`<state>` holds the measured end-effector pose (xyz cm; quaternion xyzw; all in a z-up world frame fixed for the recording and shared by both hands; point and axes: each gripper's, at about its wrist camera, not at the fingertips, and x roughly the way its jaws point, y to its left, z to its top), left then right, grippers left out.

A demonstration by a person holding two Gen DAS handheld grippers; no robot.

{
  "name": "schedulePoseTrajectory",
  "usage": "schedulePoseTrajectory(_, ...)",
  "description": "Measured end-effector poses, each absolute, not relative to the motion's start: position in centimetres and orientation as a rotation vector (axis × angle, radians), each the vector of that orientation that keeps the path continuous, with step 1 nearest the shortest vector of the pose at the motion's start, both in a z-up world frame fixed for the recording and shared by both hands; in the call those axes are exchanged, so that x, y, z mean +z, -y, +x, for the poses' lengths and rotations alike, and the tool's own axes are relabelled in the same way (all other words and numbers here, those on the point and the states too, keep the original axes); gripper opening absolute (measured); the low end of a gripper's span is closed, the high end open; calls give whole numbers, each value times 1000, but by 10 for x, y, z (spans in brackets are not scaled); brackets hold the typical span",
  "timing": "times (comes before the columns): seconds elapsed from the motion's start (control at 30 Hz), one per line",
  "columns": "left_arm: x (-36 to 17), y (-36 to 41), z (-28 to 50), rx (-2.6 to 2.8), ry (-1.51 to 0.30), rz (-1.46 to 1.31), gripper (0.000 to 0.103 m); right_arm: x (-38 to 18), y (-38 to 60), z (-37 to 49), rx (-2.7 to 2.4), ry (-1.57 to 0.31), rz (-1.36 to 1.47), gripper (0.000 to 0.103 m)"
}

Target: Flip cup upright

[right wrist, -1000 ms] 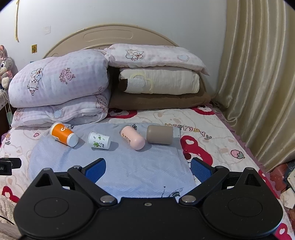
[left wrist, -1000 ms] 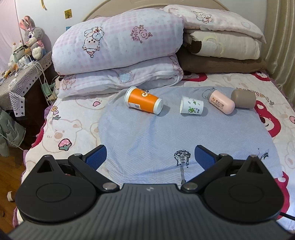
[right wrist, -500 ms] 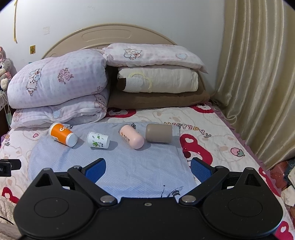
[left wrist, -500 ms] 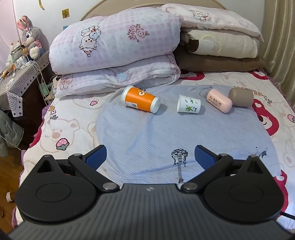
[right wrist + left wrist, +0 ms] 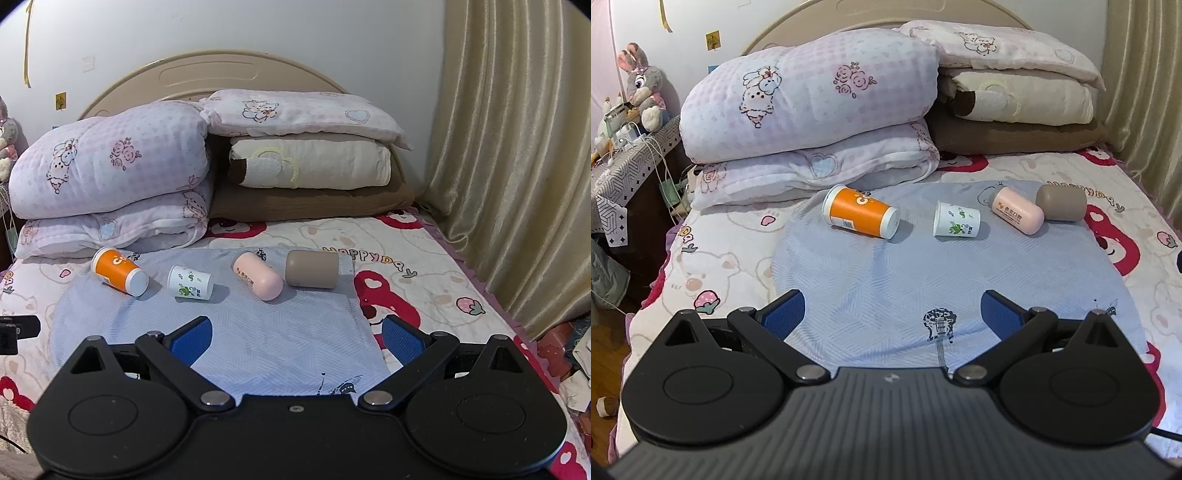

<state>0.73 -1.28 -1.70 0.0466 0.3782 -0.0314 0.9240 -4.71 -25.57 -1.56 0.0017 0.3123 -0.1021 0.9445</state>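
Observation:
Four cups lie on their sides in a row on a blue cloth [image 5: 923,280] on the bed: an orange cup [image 5: 860,216] [image 5: 119,272], a small white cup with green print [image 5: 956,223] [image 5: 190,283], a pink cup [image 5: 1017,210] [image 5: 258,280] and a taupe cup [image 5: 1061,202] [image 5: 312,268]. My left gripper [image 5: 893,312] is open and empty, well short of the cups. My right gripper [image 5: 297,341] is open and empty, also short of them.
Folded quilts [image 5: 812,110] and stacked pillows [image 5: 306,158] sit behind the cups at the headboard. A bedside table with a plush rabbit [image 5: 642,88] stands left. Curtains [image 5: 517,166] hang at the right. The left gripper's edge shows at the far left [image 5: 18,328].
Both views have tilted upward a little, so the cups sit lower in the frames. The cups have not moved. Both grippers stay open.

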Motion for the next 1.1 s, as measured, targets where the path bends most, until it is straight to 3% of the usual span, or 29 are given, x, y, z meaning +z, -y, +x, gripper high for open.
schedulePoseTrajectory(0.4,-20,-9,11,-80,-766,-30,103,-21,259,-44,-219,-642,-1,100)
schedulePoseTrajectory(0.6,3,-11,19,-93,-741,40,103,-15,261,-36,-112,-599,-10,100)
schedulePoseTrajectory(0.83,13,-2,71,-145,-738,80,103,-6,264,12,164,-573,-8,100)
schedulePoseTrajectory(1.1,-12,-2,133,-230,-839,-103,103,-10,252,82,358,-587,-114,99)
